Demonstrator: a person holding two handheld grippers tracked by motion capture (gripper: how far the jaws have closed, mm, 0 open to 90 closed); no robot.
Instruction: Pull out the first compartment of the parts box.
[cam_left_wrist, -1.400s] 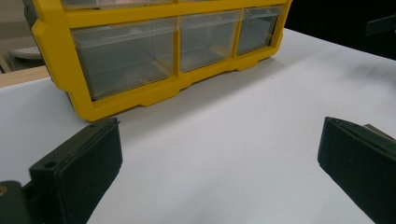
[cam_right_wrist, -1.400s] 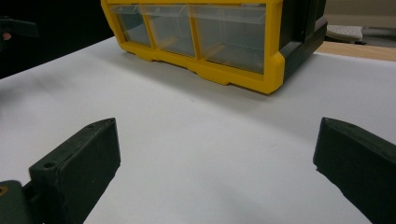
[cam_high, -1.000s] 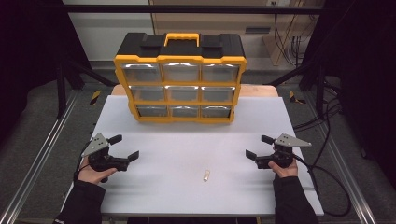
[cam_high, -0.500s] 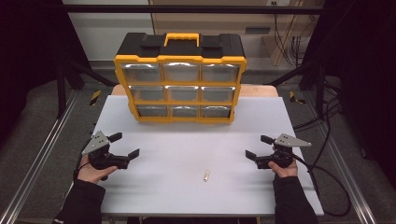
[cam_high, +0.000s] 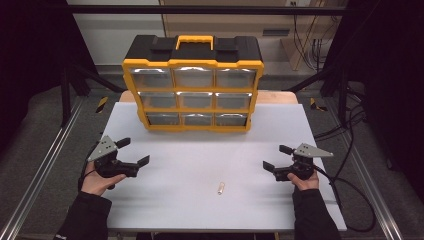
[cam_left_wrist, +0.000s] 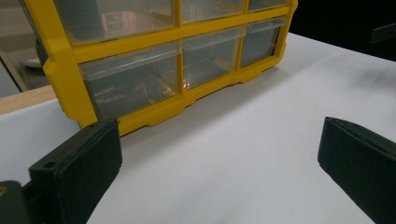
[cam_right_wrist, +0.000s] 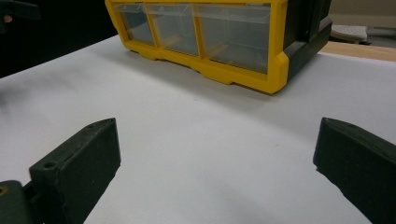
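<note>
1. A small pale cylinder (cam_high: 220, 188) lies on the white counter (cam_high: 200, 210), well in front of the yellow drawer organizer (cam_high: 192, 85), its long axis running roughly toward that organizer.
2. The organizer's clear drawers are shut; their contents are too blurred to tell.
3. Left gripper (cam_high: 135, 151) and right gripper (cam_high: 276, 157) rest either side of the cylinder, jaws apart, holding nothing.
</note>
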